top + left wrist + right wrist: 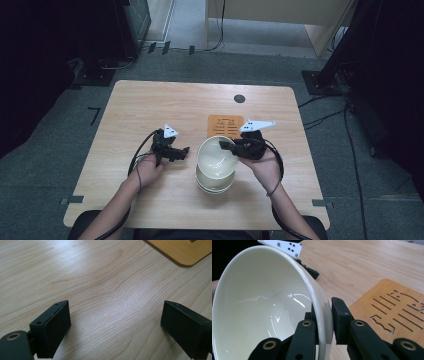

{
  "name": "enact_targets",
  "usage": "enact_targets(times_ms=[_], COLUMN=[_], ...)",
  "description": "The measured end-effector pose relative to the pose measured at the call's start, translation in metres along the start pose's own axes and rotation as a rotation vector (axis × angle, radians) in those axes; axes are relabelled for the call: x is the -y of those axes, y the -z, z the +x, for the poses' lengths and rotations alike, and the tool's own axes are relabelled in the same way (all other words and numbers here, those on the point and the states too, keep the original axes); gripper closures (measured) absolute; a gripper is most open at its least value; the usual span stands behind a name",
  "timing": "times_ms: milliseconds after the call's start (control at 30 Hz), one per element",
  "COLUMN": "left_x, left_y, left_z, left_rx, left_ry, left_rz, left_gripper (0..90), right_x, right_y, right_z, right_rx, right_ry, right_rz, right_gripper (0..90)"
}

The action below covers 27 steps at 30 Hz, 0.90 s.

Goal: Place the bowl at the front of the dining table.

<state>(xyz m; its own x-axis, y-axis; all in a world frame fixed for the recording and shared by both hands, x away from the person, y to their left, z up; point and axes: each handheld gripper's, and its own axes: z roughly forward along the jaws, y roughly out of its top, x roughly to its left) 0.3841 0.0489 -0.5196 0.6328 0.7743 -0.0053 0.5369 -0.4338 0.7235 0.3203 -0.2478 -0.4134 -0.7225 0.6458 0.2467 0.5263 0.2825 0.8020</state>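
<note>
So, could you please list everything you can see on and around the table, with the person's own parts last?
Table: one, light wood, centre of the high view.
Bowls: at least two, cream white; top bowl tilted in the right gripper, lower bowl beneath it on the table.
Slotted wooden board: one, orange-brown, flat behind the bowls.
Round cap: one, dark, near the table's far edge.
Left gripper: black, jaws open over bare wood.
Right gripper: black, jaws clamped on the top bowl's rim.
Hands: left hand, right hand.
</note>
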Motion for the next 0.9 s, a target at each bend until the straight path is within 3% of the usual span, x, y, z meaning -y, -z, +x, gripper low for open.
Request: enact_targets(times_ms=[300, 900], left_x=[0.000, 0.000], left_y=[0.000, 0.000], left_z=[0.000, 0.000], left_rx=[0.000, 0.000], left_ry=[0.001, 0.000], left_rz=[0.000, 0.000], left_gripper=[8.8, 8.8], right_x=[-0.006, -0.020], right_y=[-0.001, 0.004], right_z=[-0.004, -0.010], right_rx=[0.015, 0.026], right_ry=[-0.026, -0.021], right_rz=[-0.004, -0.015], right_gripper=[81.4, 81.4])
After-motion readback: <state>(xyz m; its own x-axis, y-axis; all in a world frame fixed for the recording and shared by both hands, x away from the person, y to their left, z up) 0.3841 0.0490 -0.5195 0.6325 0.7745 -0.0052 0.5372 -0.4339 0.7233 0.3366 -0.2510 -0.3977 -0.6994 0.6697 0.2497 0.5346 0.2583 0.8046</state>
